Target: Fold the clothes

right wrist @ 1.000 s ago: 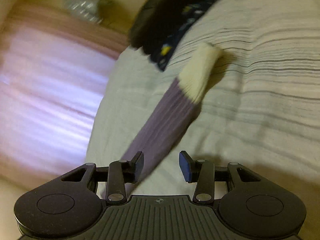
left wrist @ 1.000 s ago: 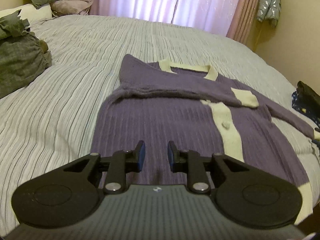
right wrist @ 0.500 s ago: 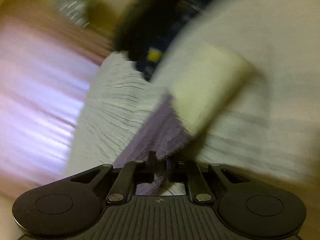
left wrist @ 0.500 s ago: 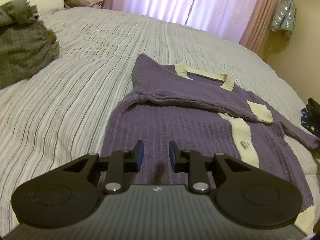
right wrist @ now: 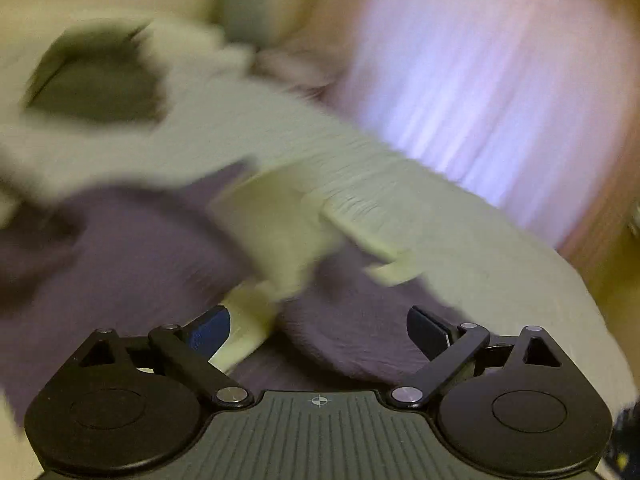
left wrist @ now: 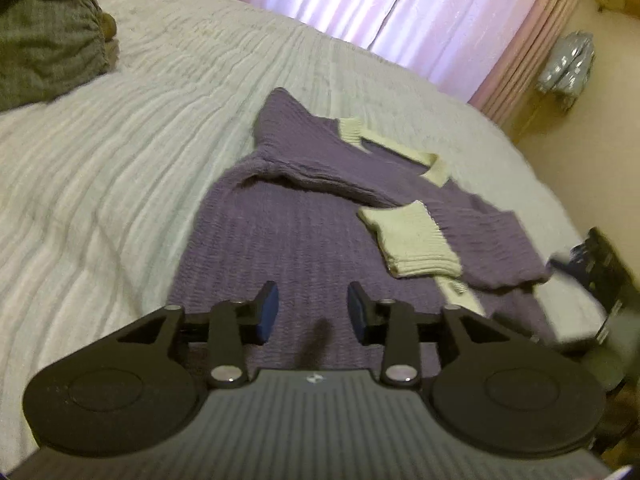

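Each gripper was matte black plastic. The left gripper (left wrist: 313,312) had two round side discs, a ribbed grey middle plate with a small crosshair mark, silver pivot screws and dark blue pads on its fingers (left wrist: 267,312). The right gripper (right wrist: 319,330) had the same build.

Purple knit cardigan (left wrist: 304,240) with cream trim lies flat on the bed (left wrist: 120,152), both sleeves folded across its front.
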Demonstrator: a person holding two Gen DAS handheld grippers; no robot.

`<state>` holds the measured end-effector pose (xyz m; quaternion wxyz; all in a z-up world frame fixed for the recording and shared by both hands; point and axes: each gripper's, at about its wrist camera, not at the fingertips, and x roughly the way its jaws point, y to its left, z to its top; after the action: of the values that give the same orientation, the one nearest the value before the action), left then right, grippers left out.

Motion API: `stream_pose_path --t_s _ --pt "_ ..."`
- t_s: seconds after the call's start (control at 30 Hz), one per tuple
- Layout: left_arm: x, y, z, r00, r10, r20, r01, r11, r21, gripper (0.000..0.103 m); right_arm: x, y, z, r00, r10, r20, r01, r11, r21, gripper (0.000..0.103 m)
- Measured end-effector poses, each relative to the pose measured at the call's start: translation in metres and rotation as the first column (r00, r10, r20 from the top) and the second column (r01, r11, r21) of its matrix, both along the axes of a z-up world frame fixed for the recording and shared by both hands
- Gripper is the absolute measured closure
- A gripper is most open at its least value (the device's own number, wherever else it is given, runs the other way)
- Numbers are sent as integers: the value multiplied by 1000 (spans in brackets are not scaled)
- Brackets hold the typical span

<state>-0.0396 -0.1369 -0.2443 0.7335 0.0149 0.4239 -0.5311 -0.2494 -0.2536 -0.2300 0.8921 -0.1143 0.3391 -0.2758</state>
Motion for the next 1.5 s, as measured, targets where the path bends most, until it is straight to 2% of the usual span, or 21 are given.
stream_pose_path --t_s 0.1,0.2,0.27,0.33,0.4,0.47,0.5,0.53,0.6,0.67,0.73,0.77,0.8,0.87,0.97,1.13,1.23,1.3,1.4,1.47,1.5 --pt "1 -9 -5 996 -10 -91 5 999 -52 65 -23 -20 -4 996 -86 26 84 994 72 8" --pt "6 -26 -11 977 -12 -212 -11 995 -104 60 -62 -48 3 955 -287 72 275 951 142 8" --pt "9 -43 -15 966 -7 -258 -22 994 -108 60 -86 -63 6 898 -433 81 409 888 210 8" --pt "10 -62 -18 964 -10 -266 -18 995 -102 59 -113 -81 8 822 -563 87 521 804 288 8" --pt "10 -80 -23 963 -20 -267 -4 996 -90 57 -139 -97 7 758 -643 111 567 733 375 8" --pt "11 -96 -29 958 -28 -284 6 997 -79 59 -157 -102 8 728 -674 130 572 700 427 8" --pt "11 -104 -31 955 -37 -293 15 997 -79 69 -163 -103 8 719 -682 135 572 690 443 8" --pt "9 -111 -30 954 -64 -291 41 995 -87 98 -165 -103 8 714 -687 132 578 686 442 8" --pt "4 -121 -17 963 -127 -238 101 988 -119 98 -166 -104 5 708 -696 119 595 679 430 8" --pt "4 -127 14 975 -189 -113 164 966 -198 98 -162 -104 4 731 -670 125 579 707 407 9" --pt "11 -132 44 980 -199 -14 189 948 -256 98 -149 -108 1 775 -614 149 543 768 341 9" --pt "17 -136 55 981 -191 25 191 943 -271 98 -138 -111 0 807 -573 143 520 804 288 12" --pt "23 -139 66 980 -184 69 196 939 -282 98 -126 -114 -3 839 -527 132 490 840 233 28" --pt "33 -147 80 972 -178 153 216 936 -279 98 -103 -122 -11 891 -444 94 429 891 147 45" --pt "45 -157 90 964 -179 197 229 935 -271 98 -69 -133 -25 934 -357 26 353 931 92 45" --pt "64 -163 99 961 -159 227 219 937 -271 98 -50 -153 -34 927 -367 75 366 930 21 45" --pt "78 -165 96 967 -131 219 189 944 -270 100 -51 -177 -37 900 -432 57 426 900 95 45" --pt "86 -166 88 970 -121 211 172 954 -244 100 -48 -175 -42 904 -427 9 427 904 40 45" --pt "94 -169 67 976 -107 189 146 968 -202 100 -48 -155 -37 912 -409 19 408 903 -132 45" --pt "97 -167 49 980 -104 172 132 978 -162 100 -58 -149 -26 899 -428 95 436 893 -108 45" --pt "99 -165 36 983 -105 153 125 983 -132 100 -58 -151 -28 901 -430 61 434 897 -88 45"
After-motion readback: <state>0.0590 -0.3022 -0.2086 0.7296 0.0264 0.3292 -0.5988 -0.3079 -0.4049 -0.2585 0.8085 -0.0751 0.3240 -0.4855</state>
